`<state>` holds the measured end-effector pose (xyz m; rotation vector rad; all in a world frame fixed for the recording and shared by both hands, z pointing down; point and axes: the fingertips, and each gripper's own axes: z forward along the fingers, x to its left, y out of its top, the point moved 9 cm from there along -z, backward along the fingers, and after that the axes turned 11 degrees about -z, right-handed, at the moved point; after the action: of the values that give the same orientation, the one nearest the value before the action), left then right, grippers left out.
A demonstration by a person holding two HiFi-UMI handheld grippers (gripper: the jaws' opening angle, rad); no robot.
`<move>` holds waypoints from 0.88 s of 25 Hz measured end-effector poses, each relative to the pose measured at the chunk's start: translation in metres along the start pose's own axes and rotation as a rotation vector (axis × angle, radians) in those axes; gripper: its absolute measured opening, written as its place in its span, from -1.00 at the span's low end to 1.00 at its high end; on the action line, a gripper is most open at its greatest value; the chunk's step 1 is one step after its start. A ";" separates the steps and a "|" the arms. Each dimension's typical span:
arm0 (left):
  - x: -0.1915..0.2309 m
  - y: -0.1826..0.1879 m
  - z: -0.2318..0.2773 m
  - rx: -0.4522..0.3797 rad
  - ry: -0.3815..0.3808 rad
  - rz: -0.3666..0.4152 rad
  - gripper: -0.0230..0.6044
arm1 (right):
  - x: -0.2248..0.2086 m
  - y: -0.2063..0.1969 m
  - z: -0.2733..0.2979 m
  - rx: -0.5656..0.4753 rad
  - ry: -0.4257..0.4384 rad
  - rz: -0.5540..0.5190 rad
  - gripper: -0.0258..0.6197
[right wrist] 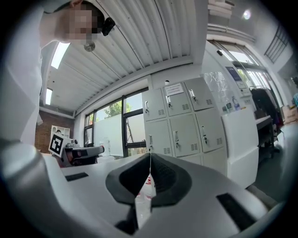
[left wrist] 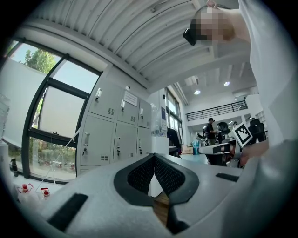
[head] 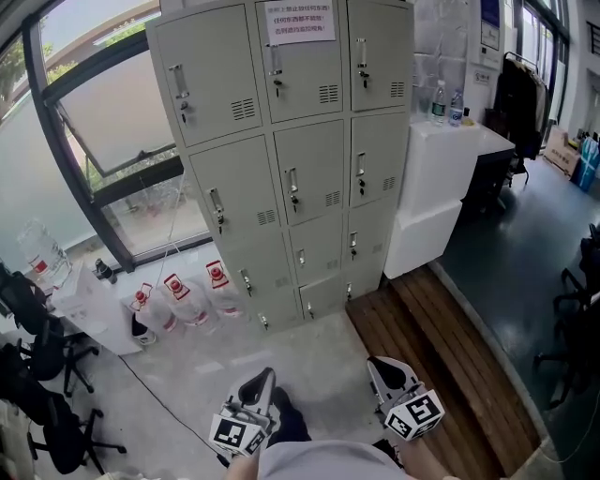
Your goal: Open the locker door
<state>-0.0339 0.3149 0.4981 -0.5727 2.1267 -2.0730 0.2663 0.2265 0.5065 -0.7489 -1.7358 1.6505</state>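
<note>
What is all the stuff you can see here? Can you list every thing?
lockers: one block, twelve doors, grey, straight ahead, all shut
notice: one, white with red print, top middle door
jugs: three, clear with red labels, floor left of lockers
counter: one, white, right of lockers
bottles: two, clear, on counter
chairs: at least two, black, bottom left
planks: brown, floor at right
left tongs: grey, shut, empty
right tongs: grey, shut, empty
</note>
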 end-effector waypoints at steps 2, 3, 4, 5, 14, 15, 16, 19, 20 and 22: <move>0.019 0.000 0.018 0.002 -0.017 0.002 -0.92 | -0.007 -0.003 0.022 0.001 0.008 0.013 -0.88; 0.031 0.000 0.028 0.005 -0.025 0.005 -0.92 | -0.010 -0.004 0.036 0.003 0.015 0.016 -0.88; 0.045 -0.001 0.039 0.008 -0.033 0.006 -0.92 | -0.013 -0.005 0.050 0.004 0.020 0.014 -0.88; 0.060 -0.001 0.050 0.012 -0.042 0.006 -0.92 | -0.016 -0.007 0.066 0.003 0.023 0.007 -0.88; 0.232 0.035 0.173 0.035 -0.196 0.052 -0.92 | -0.045 -0.014 0.259 -0.021 -0.032 0.026 -0.88; 0.252 0.041 0.186 0.046 -0.215 0.058 -0.92 | -0.048 -0.012 0.283 -0.023 -0.036 0.026 -0.88; 0.272 0.046 0.198 0.060 -0.232 0.059 -0.92 | -0.050 -0.010 0.305 -0.029 -0.038 0.035 -0.88; 0.317 0.059 0.233 0.059 -0.267 0.069 -0.92 | -0.056 -0.003 0.362 -0.050 -0.031 0.061 -0.88; 0.327 0.062 0.241 0.049 -0.272 0.074 -0.92 | -0.057 -0.002 0.375 -0.048 -0.031 0.057 -0.88; 0.341 0.065 0.250 0.028 -0.272 0.068 -0.92 | -0.061 -0.001 0.396 -0.034 -0.036 0.046 -0.88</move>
<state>-0.2746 -0.0376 0.4803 -0.7225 1.9337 -1.8647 0.0033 -0.0758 0.4943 -0.7848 -1.7878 1.6791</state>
